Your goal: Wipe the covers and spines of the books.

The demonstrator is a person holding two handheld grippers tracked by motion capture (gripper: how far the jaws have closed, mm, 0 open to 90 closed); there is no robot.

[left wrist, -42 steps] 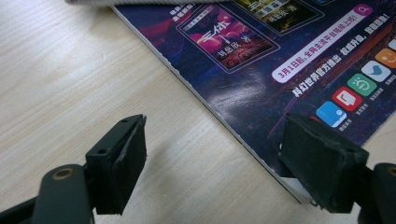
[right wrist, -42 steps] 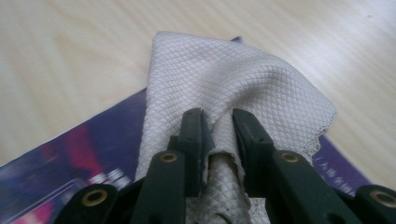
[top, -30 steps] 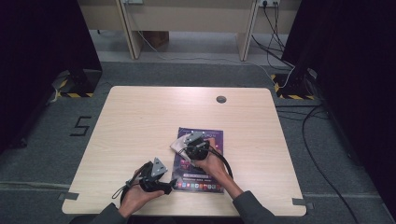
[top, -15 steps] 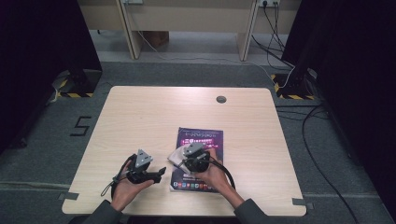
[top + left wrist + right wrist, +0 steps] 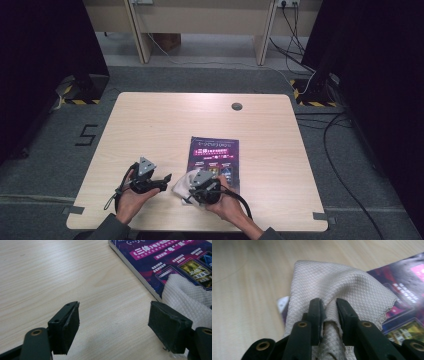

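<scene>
We note the right tongs (image 5: 328,315) clamped on a bunched white waffle-textured cloth (image 5: 342,287), which lies lower centre of the high view over the lower left corner of a purple glossy printed booklet (image 5: 214,155). The left tongs (image 5: 113,327) stand wide apart over bare wood, nothing between them, lower left of the cloth in the high view. The booklet rests flat on the pale wooden counter (image 5: 160,120).

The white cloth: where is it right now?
In the high view the cloth lies bunched over the book's near left corner, pinched in the right gripper.
</scene>
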